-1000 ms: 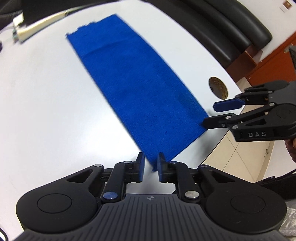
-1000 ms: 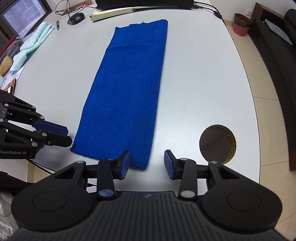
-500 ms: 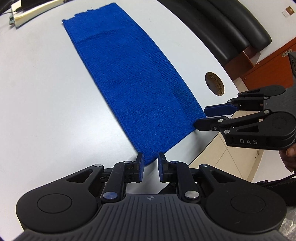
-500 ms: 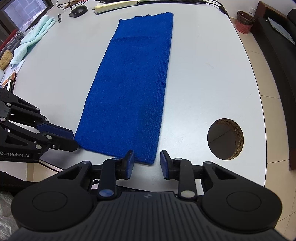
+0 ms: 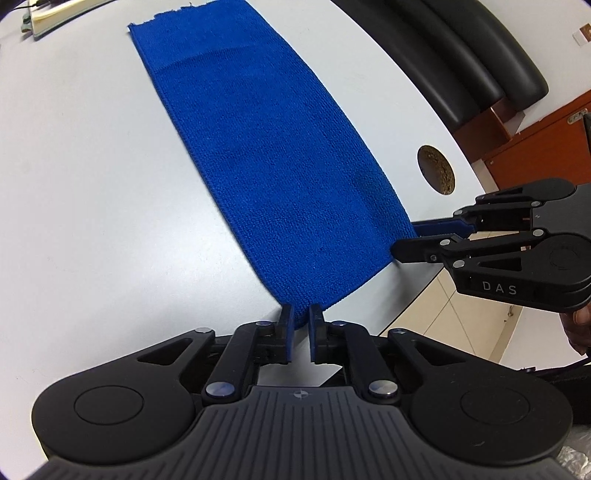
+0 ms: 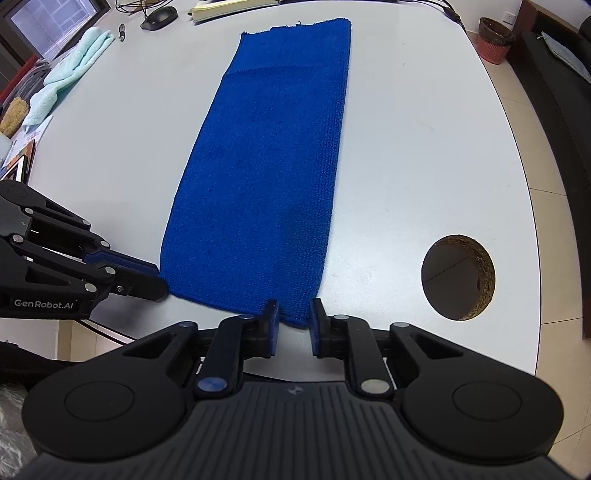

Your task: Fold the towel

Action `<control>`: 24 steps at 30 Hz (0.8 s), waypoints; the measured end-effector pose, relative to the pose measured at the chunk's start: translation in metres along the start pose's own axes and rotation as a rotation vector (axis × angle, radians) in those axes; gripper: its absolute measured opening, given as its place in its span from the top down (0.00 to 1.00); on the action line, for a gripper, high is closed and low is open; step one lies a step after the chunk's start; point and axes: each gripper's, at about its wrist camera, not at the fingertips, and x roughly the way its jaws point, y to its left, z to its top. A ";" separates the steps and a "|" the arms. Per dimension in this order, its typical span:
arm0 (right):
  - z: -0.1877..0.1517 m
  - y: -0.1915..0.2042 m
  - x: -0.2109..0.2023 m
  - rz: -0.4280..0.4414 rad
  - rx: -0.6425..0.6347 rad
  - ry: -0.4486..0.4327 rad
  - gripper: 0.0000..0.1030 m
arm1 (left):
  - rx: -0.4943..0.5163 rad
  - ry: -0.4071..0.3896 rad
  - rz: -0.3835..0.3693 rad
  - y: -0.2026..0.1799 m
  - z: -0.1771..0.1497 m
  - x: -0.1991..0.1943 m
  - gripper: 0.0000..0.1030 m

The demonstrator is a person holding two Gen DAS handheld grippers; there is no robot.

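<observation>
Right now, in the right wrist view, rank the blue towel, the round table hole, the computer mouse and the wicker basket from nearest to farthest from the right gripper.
1. Blue towel: its near corner sits between the right gripper fingers.
2. Round table hole: right, nearby.
3. Computer mouse at far left and wicker basket at far right: too close to call.

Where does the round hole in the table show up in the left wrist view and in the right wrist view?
Left wrist: round hole at right, beyond the blue towel, above the right gripper.
Right wrist: hole at lower right, right of the towel.
Shared landmark: the towel's near edge.
</observation>
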 end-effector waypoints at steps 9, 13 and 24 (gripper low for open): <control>0.003 -0.004 -0.021 0.056 0.046 -0.037 0.95 | 0.029 -0.059 -0.025 -0.002 0.003 -0.021 0.96; 0.006 -0.006 -0.037 0.083 0.078 -0.068 0.95 | 0.049 -0.069 -0.022 -0.002 0.004 -0.028 0.96; 0.020 0.000 -0.065 0.129 0.104 -0.109 0.95 | 0.247 -0.129 0.055 -0.027 -0.002 -0.034 0.77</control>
